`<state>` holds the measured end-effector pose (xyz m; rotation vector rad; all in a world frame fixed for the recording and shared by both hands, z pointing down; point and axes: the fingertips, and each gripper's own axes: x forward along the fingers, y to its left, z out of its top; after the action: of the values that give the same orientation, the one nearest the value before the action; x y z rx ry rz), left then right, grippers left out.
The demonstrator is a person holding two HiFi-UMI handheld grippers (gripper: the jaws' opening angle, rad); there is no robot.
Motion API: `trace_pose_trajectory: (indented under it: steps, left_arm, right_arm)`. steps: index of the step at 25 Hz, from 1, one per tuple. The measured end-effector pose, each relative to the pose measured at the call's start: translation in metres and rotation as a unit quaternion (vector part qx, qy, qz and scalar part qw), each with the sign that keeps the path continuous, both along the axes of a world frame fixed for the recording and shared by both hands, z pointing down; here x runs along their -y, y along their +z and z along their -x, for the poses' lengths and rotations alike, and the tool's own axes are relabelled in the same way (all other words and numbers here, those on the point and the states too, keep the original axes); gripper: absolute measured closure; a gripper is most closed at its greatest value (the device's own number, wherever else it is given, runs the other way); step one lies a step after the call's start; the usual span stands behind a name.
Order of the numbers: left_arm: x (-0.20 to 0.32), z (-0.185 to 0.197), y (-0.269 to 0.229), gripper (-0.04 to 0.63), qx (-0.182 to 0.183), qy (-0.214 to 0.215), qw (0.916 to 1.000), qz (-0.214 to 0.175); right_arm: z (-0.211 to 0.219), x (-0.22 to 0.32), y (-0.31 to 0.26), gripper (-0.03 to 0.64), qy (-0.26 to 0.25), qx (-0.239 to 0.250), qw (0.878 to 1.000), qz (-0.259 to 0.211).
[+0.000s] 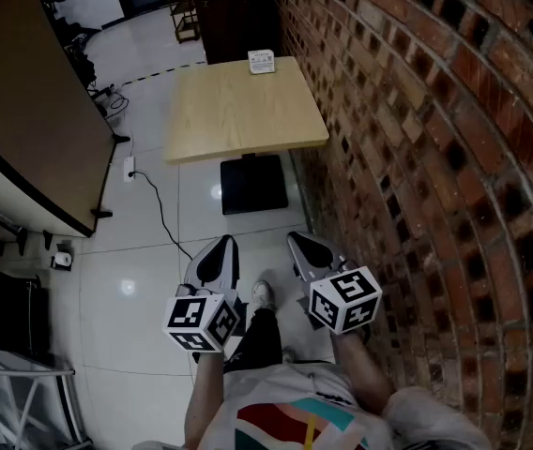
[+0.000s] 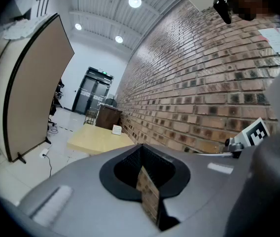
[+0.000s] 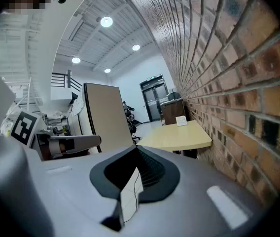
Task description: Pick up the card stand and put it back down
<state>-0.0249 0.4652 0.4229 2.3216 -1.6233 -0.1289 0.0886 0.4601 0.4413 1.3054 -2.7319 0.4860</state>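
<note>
Both the left hand-held gripper (image 1: 218, 254) and the right hand-held gripper (image 1: 310, 252) are empty, jaws pressed together.
They seem carried closed for the approach: the card stand (image 1: 261, 61) sits on the bench's (image 1: 238, 111) far edge by the brick wall (image 1: 435, 111), well apart.

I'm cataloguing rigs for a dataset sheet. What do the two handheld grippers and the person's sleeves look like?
The left gripper and right gripper are smooth grey shells tapering to rounded tips, with black ribbed pads inside. Each carries a cube of black-and-white square markers. The person wears a white short-sleeved T-shirt with a colourful print.
</note>
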Motion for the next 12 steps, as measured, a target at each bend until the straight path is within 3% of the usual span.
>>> trace_pose_trajectory:
  steps: [5,9,12]
  left_arm:
    - [0.121,0.031,0.018,0.591,-0.007,-0.009,0.9998,-0.016]
    - [0.258,0.067,0.014,0.591,-0.016,-0.006,0.9992,-0.037]
    - [0.366,0.096,-0.014,0.591,-0.013,0.005,0.9988,-0.047]
  right_arm:
    - [0.029,0.119,0.015,0.614,-0.006,0.001,1.0,-0.03]
    - [0.066,0.256,0.003,0.614,-0.019,0.005,0.998,-0.059]
    - [0.089,0.363,-0.022,0.614,-0.002,0.025,0.999,-0.048]
